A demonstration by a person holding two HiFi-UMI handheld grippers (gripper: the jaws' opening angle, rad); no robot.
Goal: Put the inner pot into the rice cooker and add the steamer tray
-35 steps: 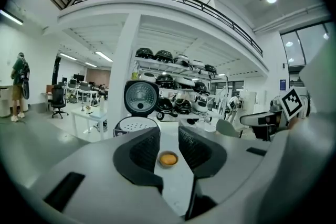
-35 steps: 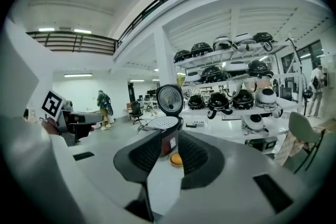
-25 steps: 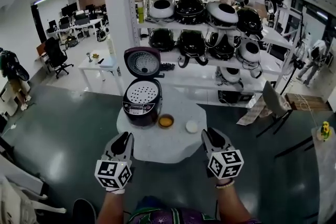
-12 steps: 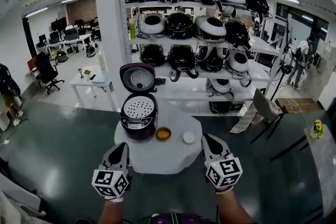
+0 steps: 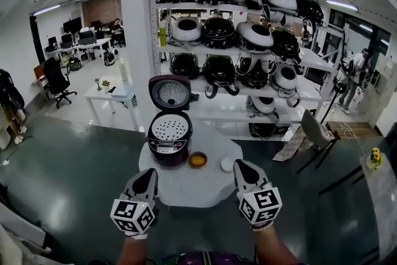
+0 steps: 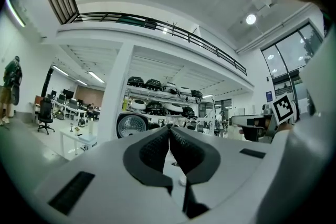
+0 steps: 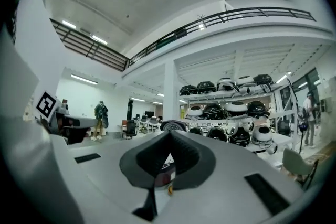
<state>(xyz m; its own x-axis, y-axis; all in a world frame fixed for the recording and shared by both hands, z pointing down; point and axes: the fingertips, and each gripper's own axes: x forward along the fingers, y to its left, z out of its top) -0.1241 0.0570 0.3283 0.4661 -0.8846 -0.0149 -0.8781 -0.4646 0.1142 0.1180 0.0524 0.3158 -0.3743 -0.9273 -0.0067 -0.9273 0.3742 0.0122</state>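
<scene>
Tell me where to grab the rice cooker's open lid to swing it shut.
Grip the lid at its top edge, coming from the near side, above the rice cooker. It stands upright behind the opening with its inner face toward the table's near side, so that free edge is exposed and probably gives the most leverage.

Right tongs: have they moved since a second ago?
Yes: the right tongs edged left, closer to the small white dish on the table.

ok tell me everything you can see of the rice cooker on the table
The rice cooker is dark maroon, with a pale control panel on its front. It stands upright at the white table's far left edge. Its lid is hinged up, and a white perforated tray sits in its mouth.
</scene>
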